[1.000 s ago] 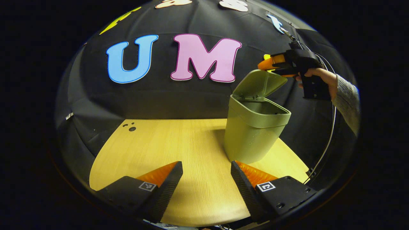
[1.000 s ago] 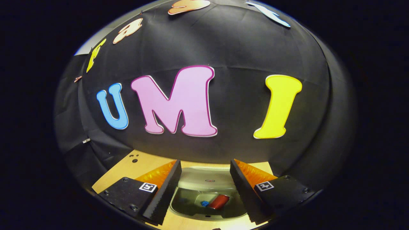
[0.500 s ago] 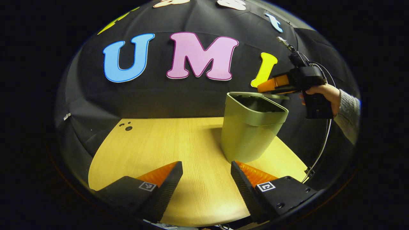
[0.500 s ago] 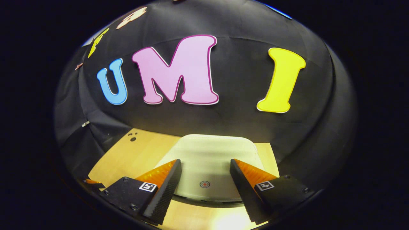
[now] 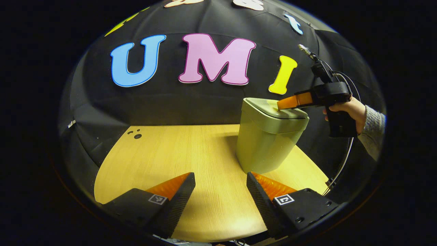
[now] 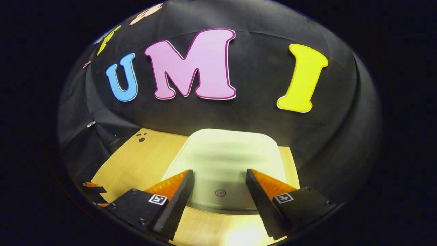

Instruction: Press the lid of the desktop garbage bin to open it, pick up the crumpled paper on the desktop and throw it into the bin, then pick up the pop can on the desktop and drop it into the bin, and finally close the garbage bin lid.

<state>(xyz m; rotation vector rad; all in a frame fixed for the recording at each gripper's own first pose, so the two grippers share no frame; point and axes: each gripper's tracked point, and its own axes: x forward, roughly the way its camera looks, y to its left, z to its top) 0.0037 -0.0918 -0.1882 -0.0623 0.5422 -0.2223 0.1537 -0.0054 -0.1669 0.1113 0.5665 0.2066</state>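
The green garbage bin (image 5: 266,143) stands on the right part of the wooden table (image 5: 177,150), its lid (image 5: 269,107) lying flat and closed. In the left gripper view the right gripper (image 5: 286,102), held by a hand (image 5: 344,111), rests its fingertips on the lid's right side. In the right gripper view the lid (image 6: 225,160) with a small red dot (image 6: 220,193) lies right under the open right gripper (image 6: 218,177). The left gripper (image 5: 220,181) hovers open over the table's front, nothing between its fingers. The bin's inside is hidden by the lid.
A cable (image 5: 344,160) hangs from the right gripper down to the table's right edge. Small dark holes (image 5: 135,135) mark the table's far left corner. The black booth wall stands close behind the bin.
The bin lid went from standing open, with the red can and paper visible inside, to lying flat and closed under the right gripper, which came down. The left gripper stayed put.
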